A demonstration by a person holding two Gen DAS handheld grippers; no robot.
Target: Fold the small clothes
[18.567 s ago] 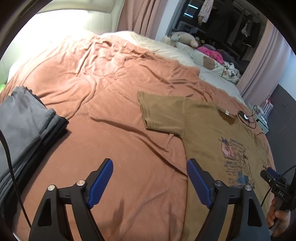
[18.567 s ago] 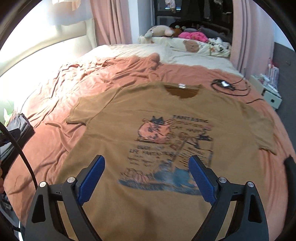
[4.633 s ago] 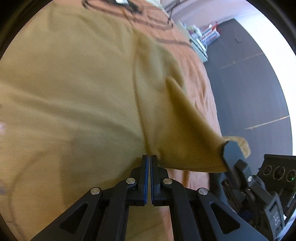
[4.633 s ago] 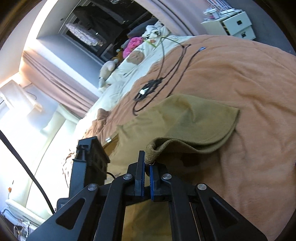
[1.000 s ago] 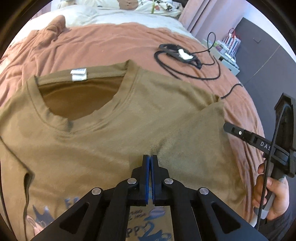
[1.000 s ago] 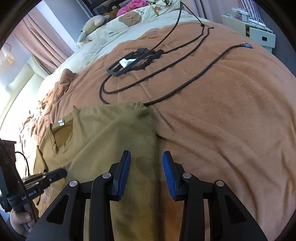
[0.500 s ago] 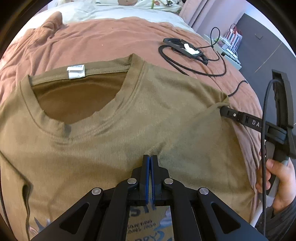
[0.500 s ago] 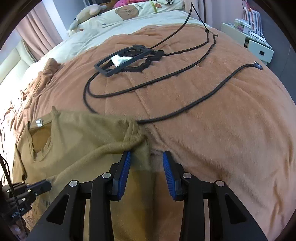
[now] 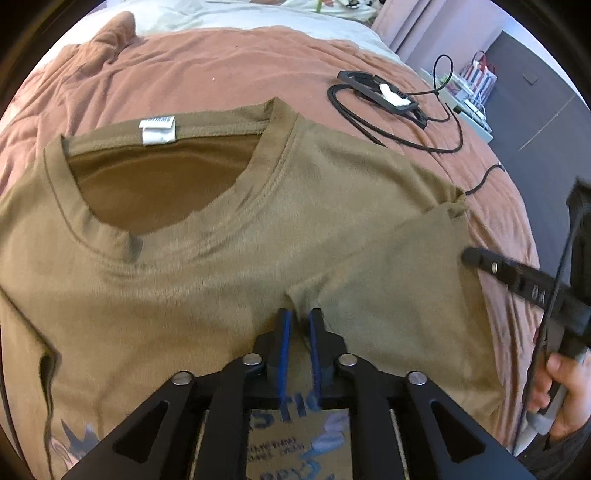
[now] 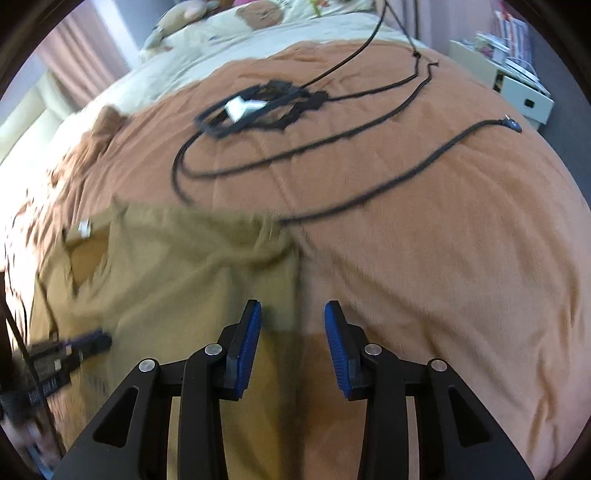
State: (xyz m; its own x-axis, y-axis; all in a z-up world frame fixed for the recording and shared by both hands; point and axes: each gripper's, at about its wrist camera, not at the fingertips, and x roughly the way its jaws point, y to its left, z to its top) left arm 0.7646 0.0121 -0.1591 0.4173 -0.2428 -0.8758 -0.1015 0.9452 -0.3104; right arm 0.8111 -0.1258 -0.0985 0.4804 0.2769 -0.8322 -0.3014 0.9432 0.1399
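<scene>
A brown printed T-shirt (image 9: pixel 207 280) lies face up on the bed, collar and white label (image 9: pixel 157 130) toward the far side. Its right sleeve (image 9: pixel 399 295) is folded inward over the chest. My left gripper (image 9: pixel 297 325) hovers at the folded sleeve's edge with its jaws slightly apart, holding nothing. My right gripper (image 10: pixel 292 325) is open and empty above the shirt's folded right edge (image 10: pixel 291 280); it also shows in the left wrist view (image 9: pixel 517 280) beside the sleeve. The shirt also shows in the right wrist view (image 10: pixel 177 280).
The shirt lies on a rust-orange blanket (image 10: pixel 424 240). A black cable coil with a white tag (image 10: pixel 255 105) and a loose cable (image 10: pixel 406 173) lie beyond the shirt. Cream bedding with stuffed toys (image 10: pixel 266 14) is farther back. A white nightstand (image 10: pixel 517 88) stands at right.
My left gripper has opened slightly and let go of the folded sleeve. My right gripper has drawn back a little along the shirt's right edge.
</scene>
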